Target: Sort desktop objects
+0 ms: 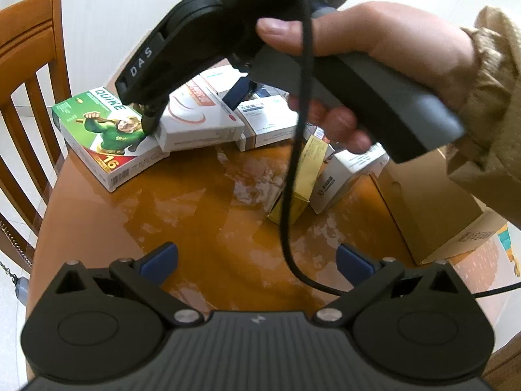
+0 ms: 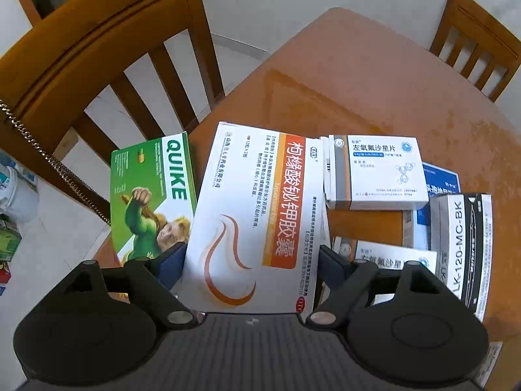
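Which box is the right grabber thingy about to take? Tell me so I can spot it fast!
Find the shiny orange table and the wooden chair at its corner. Beside the green QUIKE box lies a big white box, between the right hand-held gripper fingers. Only it has an orange stripe with white Chinese writing and an orange swirl.

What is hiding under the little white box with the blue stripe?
The little white box lies on a blue box at its right; only that box's corner shows. At its left it meets the big white box. What else lies beneath is covered.
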A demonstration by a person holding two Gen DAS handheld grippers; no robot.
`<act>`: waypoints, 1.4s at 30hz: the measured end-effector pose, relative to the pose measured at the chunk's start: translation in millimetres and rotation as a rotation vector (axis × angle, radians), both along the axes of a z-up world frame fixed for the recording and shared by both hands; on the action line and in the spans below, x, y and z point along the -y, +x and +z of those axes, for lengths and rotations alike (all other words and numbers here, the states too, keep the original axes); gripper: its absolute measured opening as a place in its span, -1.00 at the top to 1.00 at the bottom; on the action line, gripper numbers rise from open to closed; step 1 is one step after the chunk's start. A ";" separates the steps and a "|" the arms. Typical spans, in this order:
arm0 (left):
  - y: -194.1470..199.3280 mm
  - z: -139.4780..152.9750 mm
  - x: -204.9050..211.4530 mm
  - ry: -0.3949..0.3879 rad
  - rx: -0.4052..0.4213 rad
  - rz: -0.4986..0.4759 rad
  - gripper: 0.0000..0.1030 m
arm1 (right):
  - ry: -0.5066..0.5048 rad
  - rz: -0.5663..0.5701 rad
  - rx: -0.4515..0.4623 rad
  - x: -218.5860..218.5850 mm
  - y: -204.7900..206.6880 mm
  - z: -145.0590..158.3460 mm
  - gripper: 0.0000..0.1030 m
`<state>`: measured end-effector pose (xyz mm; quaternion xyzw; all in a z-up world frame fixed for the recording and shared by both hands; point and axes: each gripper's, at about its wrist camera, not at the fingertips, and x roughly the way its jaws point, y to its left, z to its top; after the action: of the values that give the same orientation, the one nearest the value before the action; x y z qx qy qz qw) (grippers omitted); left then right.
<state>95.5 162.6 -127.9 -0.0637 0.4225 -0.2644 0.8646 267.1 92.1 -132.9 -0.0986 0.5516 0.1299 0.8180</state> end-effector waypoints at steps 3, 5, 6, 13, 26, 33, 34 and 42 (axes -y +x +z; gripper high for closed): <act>0.2 0.1 -0.2 -0.002 0.001 -0.005 -0.99 | 0.004 0.003 -0.013 3.7 -6.5 1.6 -0.69; 1.6 -0.4 -1.1 0.000 0.002 -0.005 -0.99 | 0.007 0.006 -0.021 6.2 -10.8 2.6 -0.69; 2.5 -1.1 -1.9 -0.001 0.002 -0.005 -0.99 | 0.007 0.012 -0.027 7.1 -14.7 3.4 -0.69; 1.7 -0.4 -4.3 0.008 0.002 -0.021 -0.99 | -0.021 0.063 -0.087 12.4 -44.7 2.6 -0.69; -2.1 2.0 -3.8 0.003 0.014 -0.044 -0.99 | 0.057 -0.002 -0.057 29.7 -53.8 14.5 -0.82; -0.9 1.4 -6.9 0.006 0.009 -0.037 -0.99 | 0.031 0.000 -0.035 23.9 -42.2 7.9 -0.83; -0.4 0.6 -6.4 0.007 0.008 -0.037 -0.99 | 0.034 -0.001 -0.032 24.2 -40.1 8.1 -0.85; 1.6 2.6 -6.5 0.009 0.007 -0.032 -0.99 | 0.038 0.006 -0.013 23.6 -33.7 12.2 -0.89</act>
<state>97.1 169.2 -125.3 -0.0522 0.4216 -0.2765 0.8620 233.5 68.5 -120.7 -0.0836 0.5542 0.1433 0.8157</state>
